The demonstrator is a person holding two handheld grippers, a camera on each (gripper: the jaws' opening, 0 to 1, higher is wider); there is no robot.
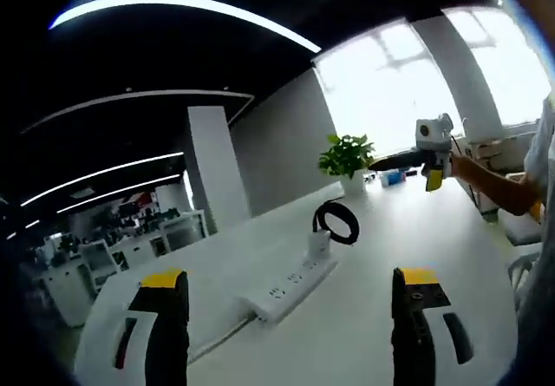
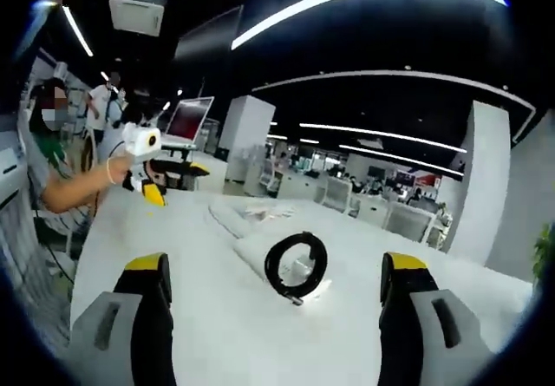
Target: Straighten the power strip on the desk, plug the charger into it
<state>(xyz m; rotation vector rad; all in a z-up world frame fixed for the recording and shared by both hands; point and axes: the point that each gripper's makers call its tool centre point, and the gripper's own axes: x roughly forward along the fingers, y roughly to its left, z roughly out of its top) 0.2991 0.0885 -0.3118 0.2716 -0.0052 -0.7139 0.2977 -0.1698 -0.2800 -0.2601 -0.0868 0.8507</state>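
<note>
A white power strip (image 1: 290, 288) lies on the white desk (image 1: 390, 238), running away from me between my left gripper's (image 1: 290, 278) jaws, which stand wide apart and hold nothing. A white charger (image 1: 319, 244) stands upright on the strip's far end, and its black cable coil (image 1: 336, 221) rises behind it. In the right gripper view the strip (image 2: 247, 230) and the coil (image 2: 297, 264) lie beyond my right gripper (image 2: 276, 266), which is open and empty. Each gripper hovers above the desk, facing the other across the strip.
A potted plant (image 1: 347, 156) stands at the desk's far end by bright windows. The right gripper (image 1: 412, 169) shows at the right, held by a bare forearm. The left gripper (image 2: 165, 182) shows at the left, held by a person. Office desks and a laptop (image 2: 186, 121) stand behind.
</note>
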